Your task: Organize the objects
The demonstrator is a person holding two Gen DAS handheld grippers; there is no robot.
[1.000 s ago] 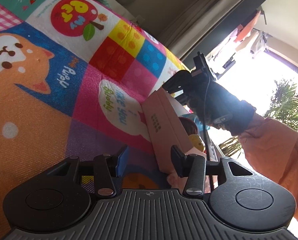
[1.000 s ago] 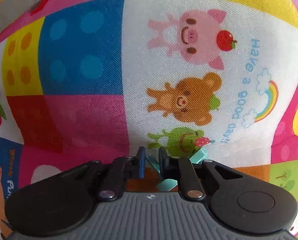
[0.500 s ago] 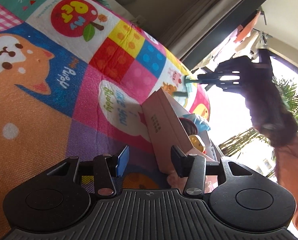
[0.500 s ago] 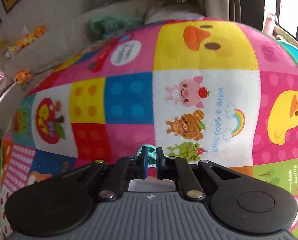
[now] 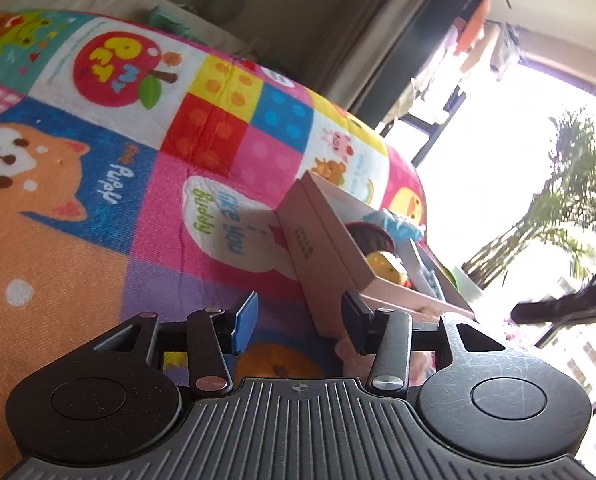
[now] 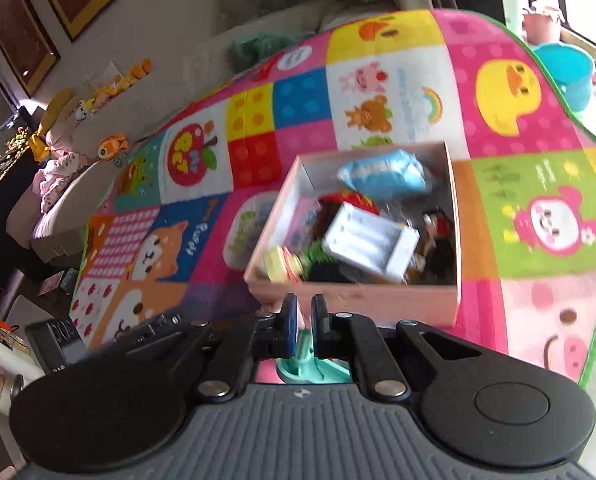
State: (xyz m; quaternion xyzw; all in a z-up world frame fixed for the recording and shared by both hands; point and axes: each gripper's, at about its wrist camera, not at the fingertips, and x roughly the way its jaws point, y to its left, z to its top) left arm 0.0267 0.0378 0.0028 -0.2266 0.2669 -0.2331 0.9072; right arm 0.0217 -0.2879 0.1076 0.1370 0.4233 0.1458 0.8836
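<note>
Gripping a small mint-green plastic piece, our right gripper has its jaws nearly shut, the blue pads pinching the piece's thin upright tab. We note the pink cardboard box lies straight ahead of and below this gripper, its near wall just beyond the fingertips and its open top facing up, so we judge the drop needs a short forward carry over that wall. The box sits on a soft, brightly printed play mat and already holds a white plastic tray, a crinkly blue packet and assorted small toys. Our left gripper stands partly open with nothing between its pads, low beside the box's side wall; the right is better placed.
</note>
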